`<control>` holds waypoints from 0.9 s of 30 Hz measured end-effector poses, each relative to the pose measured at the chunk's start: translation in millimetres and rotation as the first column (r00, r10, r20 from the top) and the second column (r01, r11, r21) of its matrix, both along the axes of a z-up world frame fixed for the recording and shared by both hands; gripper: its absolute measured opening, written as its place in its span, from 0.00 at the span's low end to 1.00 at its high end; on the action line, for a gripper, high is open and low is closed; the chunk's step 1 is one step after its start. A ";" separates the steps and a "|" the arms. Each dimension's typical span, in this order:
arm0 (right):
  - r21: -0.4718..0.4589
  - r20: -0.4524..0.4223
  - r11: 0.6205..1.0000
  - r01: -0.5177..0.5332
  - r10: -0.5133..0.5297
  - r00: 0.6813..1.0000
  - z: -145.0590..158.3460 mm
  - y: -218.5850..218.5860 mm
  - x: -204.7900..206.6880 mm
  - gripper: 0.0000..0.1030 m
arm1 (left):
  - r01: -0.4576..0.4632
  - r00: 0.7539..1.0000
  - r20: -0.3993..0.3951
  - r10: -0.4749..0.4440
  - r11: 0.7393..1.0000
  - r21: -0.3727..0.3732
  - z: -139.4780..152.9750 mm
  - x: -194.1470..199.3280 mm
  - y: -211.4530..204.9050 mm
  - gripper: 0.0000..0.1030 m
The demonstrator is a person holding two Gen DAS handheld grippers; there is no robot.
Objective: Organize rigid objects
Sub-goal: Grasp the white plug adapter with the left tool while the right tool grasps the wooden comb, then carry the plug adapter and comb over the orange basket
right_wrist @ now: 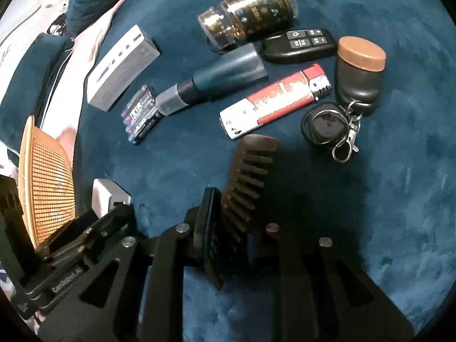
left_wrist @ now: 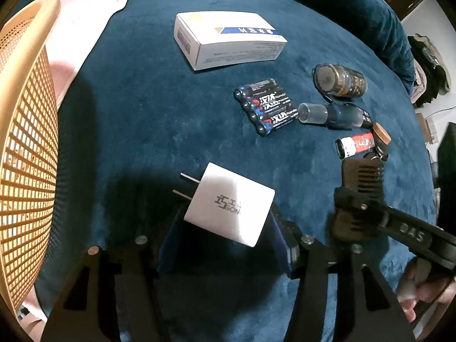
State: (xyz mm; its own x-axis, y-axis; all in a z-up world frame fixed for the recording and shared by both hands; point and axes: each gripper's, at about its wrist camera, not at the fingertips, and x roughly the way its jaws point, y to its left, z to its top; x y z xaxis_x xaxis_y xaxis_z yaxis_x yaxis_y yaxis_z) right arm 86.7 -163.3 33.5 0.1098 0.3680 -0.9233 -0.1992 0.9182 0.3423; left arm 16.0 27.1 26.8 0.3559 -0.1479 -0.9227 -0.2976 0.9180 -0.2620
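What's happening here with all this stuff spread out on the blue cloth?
A person is tidying small items with two handheld grippers. The left gripper holds a white plug charger, beside an orange mesh basket. The right gripper is shut on a wooden comb. A lighter, batteries, a white box, keys and a jar lie on the blue cloth.

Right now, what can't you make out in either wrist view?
- Basket interior: left wrist view shows only its outer mesh wall; contents hidden.
- Comb base: right wrist view, buried between the right gripper fingers.
- White charger underside: left wrist view, covered by the left gripper.
- White box print: right wrist view, too blurred.
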 end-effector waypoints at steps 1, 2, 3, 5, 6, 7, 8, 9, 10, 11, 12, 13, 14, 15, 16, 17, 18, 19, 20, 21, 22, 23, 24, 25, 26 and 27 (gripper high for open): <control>-0.002 0.020 1.000 -0.021 0.021 1.000 5.7 0.9 -2.1 0.13 | -0.003 1.000 0.003 0.003 1.000 -0.002 -0.2 0.6 0.4 0.56; -0.002 0.036 0.999 -0.044 0.044 0.998 10.7 1.6 -4.3 0.11 | -0.005 1.000 0.004 0.005 1.000 0.000 0.7 0.3 1.0 0.54; -0.002 0.046 0.998 -0.059 0.059 0.997 15.2 1.7 -5.5 0.11 | -0.005 1.000 0.008 0.005 1.000 0.004 2.3 -0.2 1.4 0.52; 0.007 0.064 0.997 -0.081 0.081 0.995 22.7 -0.8 -9.5 0.11 | -0.009 1.000 0.016 0.009 1.000 -0.003 7.2 -3.4 2.4 0.52; 0.018 0.064 0.996 -0.083 0.082 0.995 25.4 -2.5 -11.3 0.11 | -0.012 1.000 0.020 0.012 1.000 -0.003 8.8 -4.6 2.9 0.52; 0.027 0.062 0.996 -0.080 0.079 0.995 24.7 -0.3 -7.2 0.11 | -0.013 1.000 0.022 0.013 1.000 0.002 11.2 -6.0 2.9 0.52; 0.034 0.062 0.996 -0.077 0.075 0.995 26.3 -2.3 -8.5 0.11 | -0.012 1.000 0.026 0.012 1.000 0.009 14.5 -8.1 2.5 0.52; 0.038 0.063 0.996 -0.075 0.072 0.995 27.8 -3.3 -9.9 0.11 | -0.010 0.999 0.030 0.010 1.000 0.011 17.5 -9.5 1.8 0.52; 0.041 0.064 0.996 -0.073 0.071 0.995 29.2 -3.9 -11.1 0.11 | -0.010 0.999 0.037 0.010 1.000 0.011 21.8 -11.6 1.6 0.52; 0.043 0.064 0.996 -0.073 0.070 0.995 31.4 -11.6 -12.9 0.11 | -0.011 0.999 0.043 0.010 1.000 0.013 25.0 -12.2 0.9 0.52; 0.044 0.066 0.996 -0.072 0.069 0.995 32.3 -11.1 -14.3 0.11 | -0.012 0.999 0.047 0.011 1.000 0.016 27.7 -13.5 0.3 0.52; 0.046 0.069 0.996 -0.073 0.070 0.995 33.2 -14.4 -16.2 0.11 | -0.011 0.999 0.051 0.010 1.000 0.021 31.4 -15.1 -0.4 0.52; 0.048 0.073 0.996 -0.073 0.070 0.995 35.6 -16.5 -16.9 0.11 | -0.010 0.999 0.050 0.009 1.000 0.026 34.2 -15.9 -2.2 0.52; 0.051 0.075 0.996 -0.073 0.069 0.995 38.4 -18.5 -18.0 0.11 | -0.010 0.999 0.049 0.008 1.000 0.030 35.5 -16.2 -4.8 0.52; 0.053 0.076 0.996 -0.072 0.067 0.995 40.8 -19.3 -18.8 0.11 | -0.010 0.999 0.048 0.008 0.999 0.036 37.9 -18.1 -5.9 0.52; 0.056 0.078 0.996 -0.069 0.065 0.995 41.4 -17.7 -19.4 0.11 | -0.013 0.999 0.042 0.011 0.999 0.047 40.6 -20.7 -7.0 0.52; 0.058 0.079 0.996 -0.067 0.062 0.995 41.1 -15.1 -20.3 0.11 | -0.016 0.999 0.039 0.014 0.999 0.051 41.9 -22.3 -7.5 0.52; 0.061 0.080 0.996 -0.066 0.061 0.995 42.6 -15.2 -21.2 0.11 | -0.022 0.999 0.035 0.020 0.998 0.054 44.0 -23.0 -8.1 0.52; 0.065 0.082 0.996 -0.065 0.060 0.995 44.9 -16.4 -22.8 0.11 | -0.026 0.999 0.037 0.024 0.998 0.054 47.4 -25.6 -8.3 0.52; 0.069 0.084 0.995 -0.065 0.059 0.995 47.5 -17.4 -24.3 0.11 | -0.027 0.999 0.040 0.025 0.998 0.055 49.6 -27.2 -8.9 0.52; 0.071 0.086 0.995 -0.066 0.059 0.995 49.7 -15.6 -25.0 0.11 | -0.028 0.999 0.043 0.026 0.998 0.059 52.8 -29.5 -9.1 0.52; 0.073 0.090 0.995 -0.068 0.061 0.994 52.5 -16.6 -26.5 0.11 | -0.030 0.998 0.048 0.027 0.997 0.064 57.1 -31.6 -9.4 0.52; 0.075 0.095 0.995 -0.071 0.063 0.993 55.4 -17.0 -27.9 0.11 | -0.033 0.998 0.053 0.029 0.997 0.067 58.7 -32.4 -10.8 0.52; 0.078 0.101 0.994 -0.075 0.067 0.993 58.7 -16.6 -29.4 0.11 | -0.037 0.998 0.059 0.032 0.997 0.068 61.8 -32.6 -12.1 0.52; 0.080 0.106 0.994 -0.078 0.069 0.992 60.7 -15.0 -30.3 0.11 | -0.042 0.997 0.066 0.037 0.997 0.071 66.1 -34.3 -12.1 0.52; 0.083 0.112 0.993 -0.082 0.073 0.991 63.9 -14.0 -31.5 0.11 | -0.048 0.996 0.073 0.042 0.996 0.075 70.6 -36.1 -11.8 0.52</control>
State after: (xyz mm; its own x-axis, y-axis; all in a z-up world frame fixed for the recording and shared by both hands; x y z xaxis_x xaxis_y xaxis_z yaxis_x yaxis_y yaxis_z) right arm 55.2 -177.3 97.5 0.1758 0.4578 -0.8715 -0.3089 0.8662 0.3928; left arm -20.1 15.4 97.4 0.4256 -0.0601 -0.9029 -0.3222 0.9223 -0.2133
